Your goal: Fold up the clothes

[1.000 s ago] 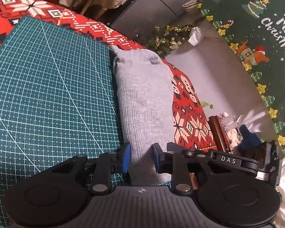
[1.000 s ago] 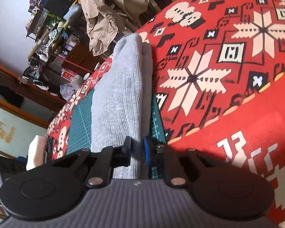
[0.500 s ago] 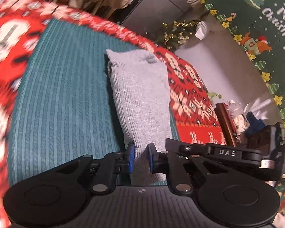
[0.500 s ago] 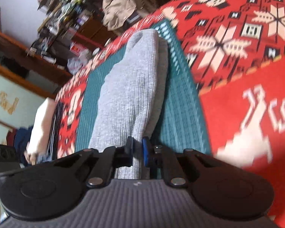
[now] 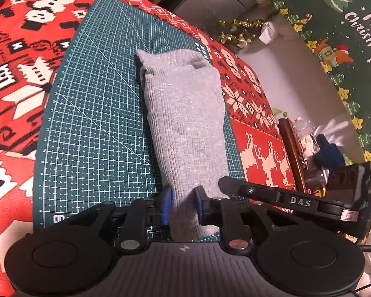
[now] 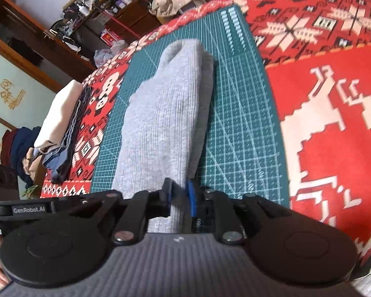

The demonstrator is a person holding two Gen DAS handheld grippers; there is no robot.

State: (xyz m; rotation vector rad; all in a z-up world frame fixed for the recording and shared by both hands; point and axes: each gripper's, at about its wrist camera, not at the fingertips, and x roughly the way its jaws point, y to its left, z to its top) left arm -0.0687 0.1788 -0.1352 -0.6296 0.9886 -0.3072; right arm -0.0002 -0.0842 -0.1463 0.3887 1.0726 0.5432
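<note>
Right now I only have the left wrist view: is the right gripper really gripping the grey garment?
Observer: Yes, the right gripper has its fingers closed on the near end of the grey garment.
Operator: Anything beyond the mat on that side?
Observer: A stack of folded clothes lies on the tablecloth past the cutting mat's edge, cream piece on top.
Operator: Does it touch the garment?
Observer: No, bare mat and tablecloth lie between them.
</note>
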